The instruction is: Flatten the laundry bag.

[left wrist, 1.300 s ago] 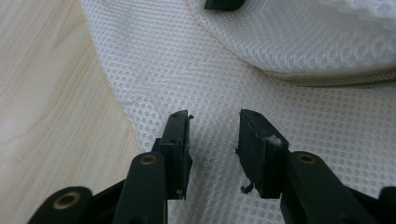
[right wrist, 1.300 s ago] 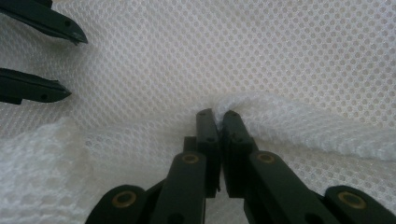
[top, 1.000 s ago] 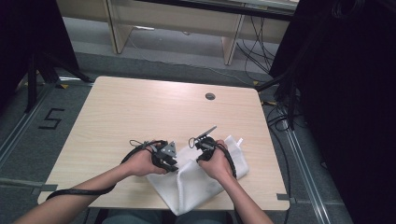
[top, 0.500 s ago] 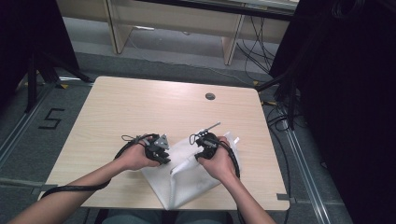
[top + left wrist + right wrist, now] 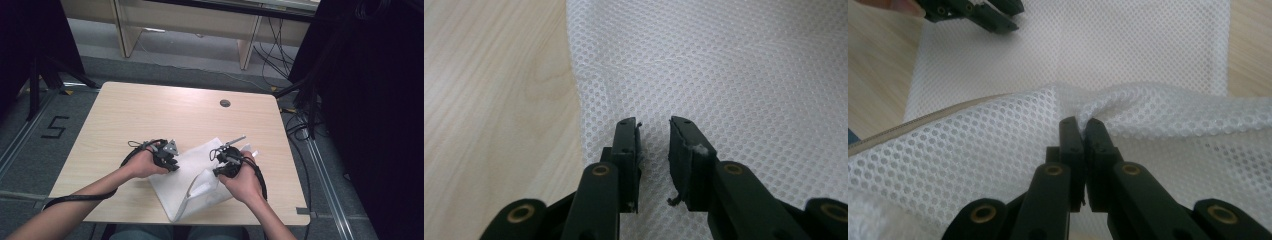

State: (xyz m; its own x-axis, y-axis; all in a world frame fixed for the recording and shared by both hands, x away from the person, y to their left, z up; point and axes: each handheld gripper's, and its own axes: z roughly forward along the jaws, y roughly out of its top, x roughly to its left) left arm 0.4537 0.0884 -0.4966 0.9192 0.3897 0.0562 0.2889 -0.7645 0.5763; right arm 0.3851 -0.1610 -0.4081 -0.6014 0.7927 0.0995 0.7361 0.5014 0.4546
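Hidden: near corner of the mesh bag [image 5: 200, 180] reaches the front edge of the surface [image 5: 150, 115]; part of the bag lies under the right hand [image 5: 245, 180] and the right gripper [image 5: 220, 172] in the high view.
Cut off: both forearms leave the high view at the bottom; bag runs past the top and right edges of the left gripper view.
Hard to make out: what the zip-like grey band [image 5: 923, 122] along the raised fold joins to; the small round mark [image 5: 225, 103] near the far edge of the surface.
Writing: a "5" [image 5: 55, 127] marked on the floor left of the surface; no lettering readable on the bag.
Bag, place: on the near middle of the surface, between the two hands.
Bag, long axis: slanted from the near corner up toward the far right; flat on the left half, lifted into a fold on the right half.
Left gripper [image 5: 654, 130]: jaws parted a little after closing slightly, poised over flat mesh just inside the bag's left edge; mesh lying under the gap, not pinched.
Right gripper, grip: jaws clamped together on a bunched ridge of the mesh, holding that fold off the surface.
Left hand [image 5: 142, 162]: beside the bag's left edge.
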